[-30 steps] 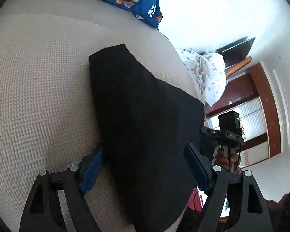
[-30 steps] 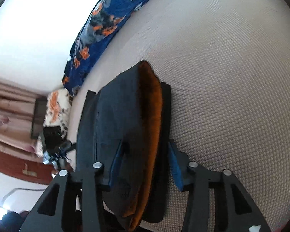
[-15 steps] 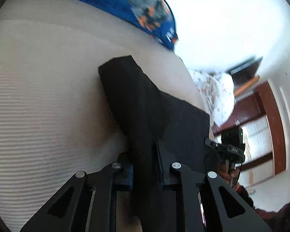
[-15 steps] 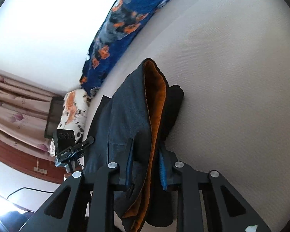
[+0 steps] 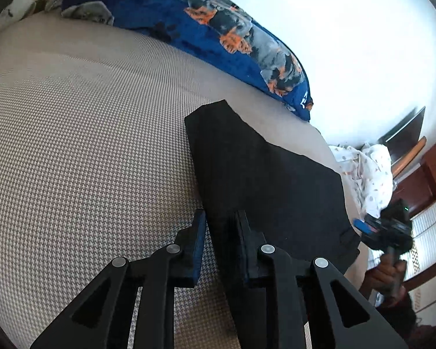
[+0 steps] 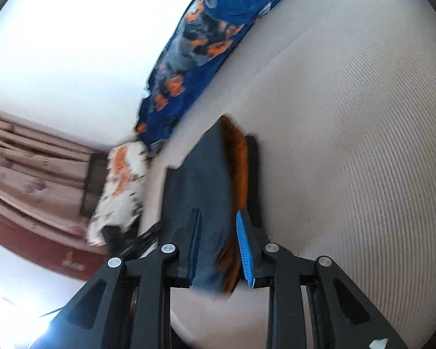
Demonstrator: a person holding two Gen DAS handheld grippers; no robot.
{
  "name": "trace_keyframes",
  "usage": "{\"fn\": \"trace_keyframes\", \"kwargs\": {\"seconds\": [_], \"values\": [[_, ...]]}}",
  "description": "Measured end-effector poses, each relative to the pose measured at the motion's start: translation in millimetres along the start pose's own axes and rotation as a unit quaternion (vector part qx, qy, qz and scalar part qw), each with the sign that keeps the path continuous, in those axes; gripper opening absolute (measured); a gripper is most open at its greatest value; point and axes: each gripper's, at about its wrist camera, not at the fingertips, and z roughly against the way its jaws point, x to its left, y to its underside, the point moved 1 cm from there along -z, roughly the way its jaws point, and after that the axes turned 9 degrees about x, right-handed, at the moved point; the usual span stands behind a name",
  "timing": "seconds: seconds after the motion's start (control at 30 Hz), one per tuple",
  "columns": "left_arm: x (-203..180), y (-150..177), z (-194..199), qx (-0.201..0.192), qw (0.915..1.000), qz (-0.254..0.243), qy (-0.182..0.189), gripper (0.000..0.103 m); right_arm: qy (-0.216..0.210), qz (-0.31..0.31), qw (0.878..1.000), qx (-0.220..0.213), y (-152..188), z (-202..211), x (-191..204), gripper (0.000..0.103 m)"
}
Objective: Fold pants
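Dark pants (image 5: 261,174) with an orange lining (image 6: 238,168) lie folded lengthwise on a beige textured bed cover (image 5: 87,145). My left gripper (image 5: 220,226) pinches their near left edge; its jaws are opening slightly with the cloth still between the pads. In the right wrist view my right gripper (image 6: 218,224) holds a bunched end of the pants (image 6: 200,180) between its blue pads (image 6: 242,232); those jaws are also easing open, cloth still filling the gap. The right gripper (image 5: 386,226), held by a hand, shows at the pants' far right corner in the left wrist view.
A blue blanket with a dog print (image 5: 232,35) lies along the far side of the bed. A white patterned cloth (image 5: 369,168) sits at the bed's end, near dark wooden furniture. Pinkish curtains (image 6: 29,160) hang at the left in the right wrist view.
Both pairs of jaws went from wide apart around the pants to closed on the cloth. The left view swung so that more of the bed and blue blanket shows.
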Motion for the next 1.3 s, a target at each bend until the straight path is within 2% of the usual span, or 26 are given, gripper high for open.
{"fn": "trace_keyframes", "kwargs": {"seconds": [0.13, 0.2, 0.27, 0.3, 0.4, 0.43, 0.57, 0.6, 0.7, 0.77, 0.83, 0.9, 0.97, 1.07, 1.17, 1.23, 1.3], "values": [[2.3, 12.1, -5.8, -0.007, 0.9998, 0.011, 0.014, 0.043, 0.042, 0.012, 0.998, 0.036, 15.0, -3.2, 13.9, 0.026], [-0.9, 13.9, -5.9, -0.014, 0.9998, 0.008, 0.010, 0.043, 0.053, 0.015, 0.997, 0.048, 16.7, -13.7, 15.8, 0.026], [-8.1, 12.5, -6.8, -0.013, 0.9999, -0.006, -0.002, 0.052, 0.060, 0.018, 0.997, 0.052, 15.8, -23.0, 16.2, 0.026], [-9.8, 13.2, -6.5, -0.014, 0.9998, -0.012, -0.002, 0.054, 0.068, 0.018, 0.996, 0.055, 15.1, -26.5, 15.2, 0.026], [-12.0, 14.9, -6.9, -0.015, 0.9997, -0.020, -0.006, 0.054, 0.081, 0.026, 0.995, 0.048, 14.6, -30.1, 16.0, 0.024], [-11.9, 14.4, -7.5, -0.016, 0.9997, -0.020, -0.004, 0.055, 0.092, 0.039, 0.994, 0.044, 15.3, -29.6, 19.6, 0.017], [-10.2, 13.1, -9.9, -0.020, 0.9997, -0.015, 0.004, 0.056, 0.122, 0.084, 0.988, 0.035, 17.5, -29.9, 38.6, 0.014], [-9.7, 13.8, -9.8, -0.021, 0.9997, -0.016, 0.004, 0.056, 0.123, 0.090, 0.988, 0.033, 17.8, -29.5, 42.5, 0.014], [-7.6, 15.7, -7.3, -0.024, 0.9996, -0.015, 0.001, 0.057, 0.081, 0.073, 0.993, 0.035, 23.5, -21.3, 52.7, 0.014], [-3.4, 15.3, -6.2, -0.026, 0.9996, -0.007, 0.007, 0.060, 0.086, 0.082, 0.992, 0.036, 29.3, -16.3, 60.5, 0.013], [0.9, 14.6, -5.4, -0.030, 0.9995, 0.002, 0.014, 0.061, 0.090, 0.071, 0.992, 0.051, 37.9, -16.2, 55.4, 0.013], [2.4, 14.0, -5.7, -0.032, 0.9993, 0.005, 0.017, 0.061, 0.113, 0.060, 0.990, 0.065, 44.1, -22.2, 40.2, 0.010], [0.9, 14.2, -6.5, -0.032, 0.9994, 0.002, 0.013, 0.061, 0.115, 0.029, 0.990, 0.077, 44.5, -29.6, 15.4, 0.009], [-3.6, 15.7, -7.0, -0.031, 0.9995, -0.008, 0.001, 0.062, 0.103, 0.011, 0.991, 0.083, 45.8, -35.0, -2.0, 0.009], [-8.5, 16.6, -8.9, -0.031, 0.9993, -0.017, -0.010, 0.065, 0.113, 0.031, 0.990, 0.083, 45.4, -30.6, 7.2, 0.010], [-12.6, 16.5, -10.4, -0.031, 0.9991, -0.024, -0.018, 0.067, 0.113, 0.041, 0.990, 0.074, 43.2, -25.5, 17.2, 0.016], [-16.5, 17.1, -11.2, -0.031, 0.9987, -0.032, -0.027, 0.068, 0.135, 0.051, 0.987, 0.064, 40.2, -19.7, 25.0, 0.018]]}}
